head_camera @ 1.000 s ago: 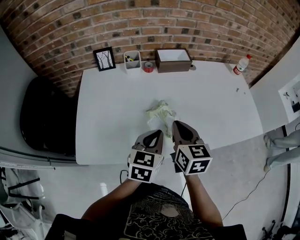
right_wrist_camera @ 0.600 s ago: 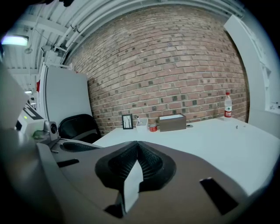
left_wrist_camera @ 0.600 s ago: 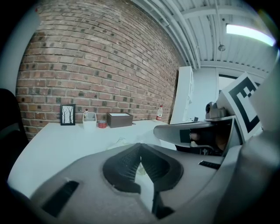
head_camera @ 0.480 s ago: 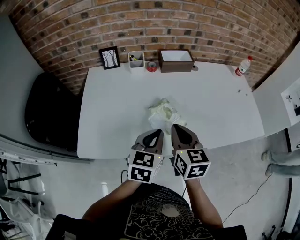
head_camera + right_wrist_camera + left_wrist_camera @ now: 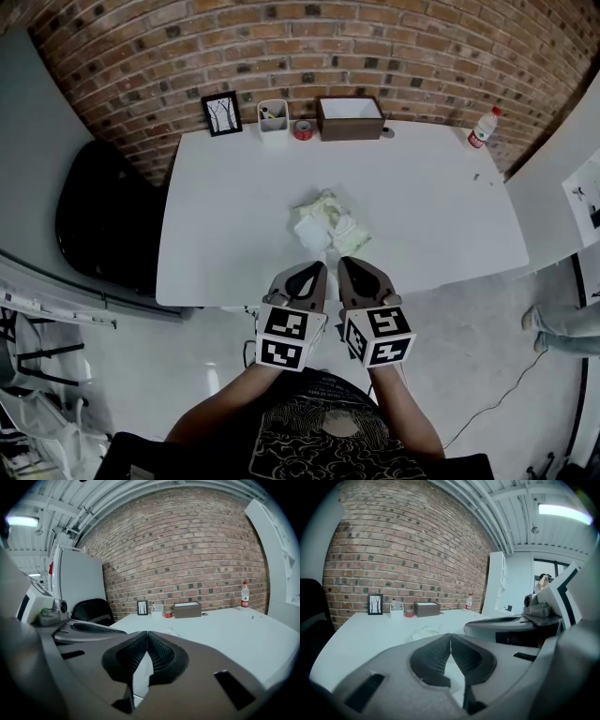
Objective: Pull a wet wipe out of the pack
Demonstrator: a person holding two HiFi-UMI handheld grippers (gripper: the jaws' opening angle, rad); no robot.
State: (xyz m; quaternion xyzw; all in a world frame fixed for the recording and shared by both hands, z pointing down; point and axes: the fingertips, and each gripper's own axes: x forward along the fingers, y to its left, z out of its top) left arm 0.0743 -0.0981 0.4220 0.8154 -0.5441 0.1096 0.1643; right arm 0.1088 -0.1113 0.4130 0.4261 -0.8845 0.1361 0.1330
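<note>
Pale wipe pack [image 5: 327, 223], ahead of jaws, untouched

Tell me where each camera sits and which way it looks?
Head view: on the person's head, looking steeply down at the table, wet wipes, left tool, right tool and both forearms.
Left gripper view: on the left tool, looking along its shut jaws across the table to the brick wall; right tool beside it.
Right gripper view: on the right tool, same direction, jaws shut; left tool at its left.
Shared: all three show the picture frame.
</note>
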